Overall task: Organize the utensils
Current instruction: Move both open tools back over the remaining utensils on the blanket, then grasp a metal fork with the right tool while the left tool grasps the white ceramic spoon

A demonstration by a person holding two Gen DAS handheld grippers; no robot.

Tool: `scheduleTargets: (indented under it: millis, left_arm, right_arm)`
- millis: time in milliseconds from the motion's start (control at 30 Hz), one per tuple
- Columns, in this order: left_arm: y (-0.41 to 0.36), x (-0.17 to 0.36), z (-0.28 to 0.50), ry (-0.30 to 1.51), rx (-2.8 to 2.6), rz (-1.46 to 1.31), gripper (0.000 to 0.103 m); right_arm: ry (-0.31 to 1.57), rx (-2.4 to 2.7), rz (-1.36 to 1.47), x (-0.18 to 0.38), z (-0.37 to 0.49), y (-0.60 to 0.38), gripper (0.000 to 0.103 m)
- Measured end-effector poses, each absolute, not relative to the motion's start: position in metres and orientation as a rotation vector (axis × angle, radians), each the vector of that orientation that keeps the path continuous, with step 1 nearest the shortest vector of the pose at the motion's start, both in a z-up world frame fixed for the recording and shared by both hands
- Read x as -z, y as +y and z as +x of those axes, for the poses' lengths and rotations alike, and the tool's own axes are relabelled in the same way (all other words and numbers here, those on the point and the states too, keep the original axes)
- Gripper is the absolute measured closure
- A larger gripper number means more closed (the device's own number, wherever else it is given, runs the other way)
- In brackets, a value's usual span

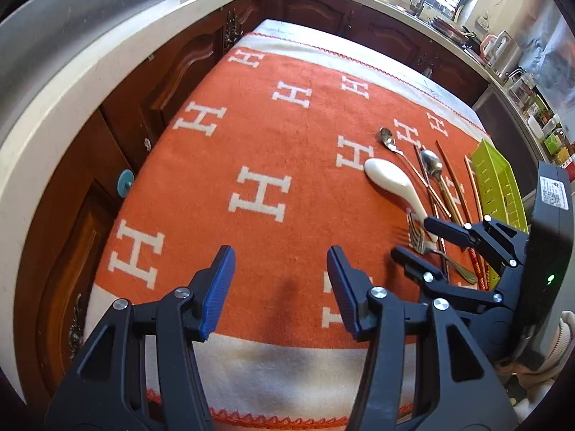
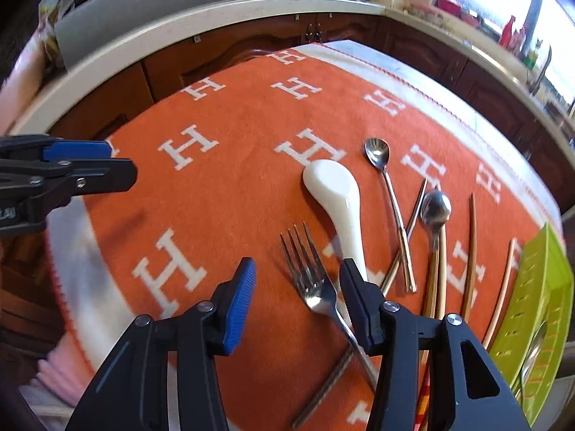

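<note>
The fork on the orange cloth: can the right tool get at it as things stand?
Probably yes. The right tool hangs open just above the fork, with nothing over its tines. The white spoon lies close beside it and chopsticks cross its handle, so it may nudge those.

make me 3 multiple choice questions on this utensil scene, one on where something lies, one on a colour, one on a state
1. Where does the fork lie?
A. in the bin
B. on the blanket, left of the white spoon in the right wrist view
C. on the counter

2. What colour is the utensil bin?
A. lime green
B. blue
C. black

3. How is the right hand-held gripper?
A. shut on the fork
B. shut on a chopstick
C. open, holding nothing

Answers: B, the fork rests on the orange blanket beside the white spoon; A, its slotted wall is lime green; C, its pads stand apart above the fork.
</note>
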State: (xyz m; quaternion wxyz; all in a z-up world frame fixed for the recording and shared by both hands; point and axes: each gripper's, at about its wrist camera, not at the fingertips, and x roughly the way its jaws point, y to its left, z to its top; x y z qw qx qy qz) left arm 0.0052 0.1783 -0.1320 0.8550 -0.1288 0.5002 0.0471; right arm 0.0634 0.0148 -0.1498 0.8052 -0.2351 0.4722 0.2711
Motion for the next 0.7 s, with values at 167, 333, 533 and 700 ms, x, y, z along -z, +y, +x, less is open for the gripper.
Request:
scheduleTargets:
  millis: [167, 333, 533, 700]
  left_arm:
    - [0.173, 0.138, 0.006, 1.057, -0.080, -0.273, 0.053]
    - [0.164, 0.134, 0.012, 1.039, -0.048, -0.272, 0.053]
    - [0.153, 0.132, 0.021, 1.038, -0.013, -0.273, 0.053]
    - [0.148, 0.131, 0.031, 1.046, 0.024, -0.293, 0.053]
  right_arm:
    - [0.959, -0.546, -0.552, 0.156, 0.059, 0.022, 0.070]
    - [0.960, -0.528, -0.533, 0.157, 0.064, 0.018, 0.083]
    - [0.977, -0.522, -0.460, 0.154, 0.072, 0.007, 0.099]
    - [0.988, -0.547, -0.338, 0.137, 0.077, -0.009, 0.100]
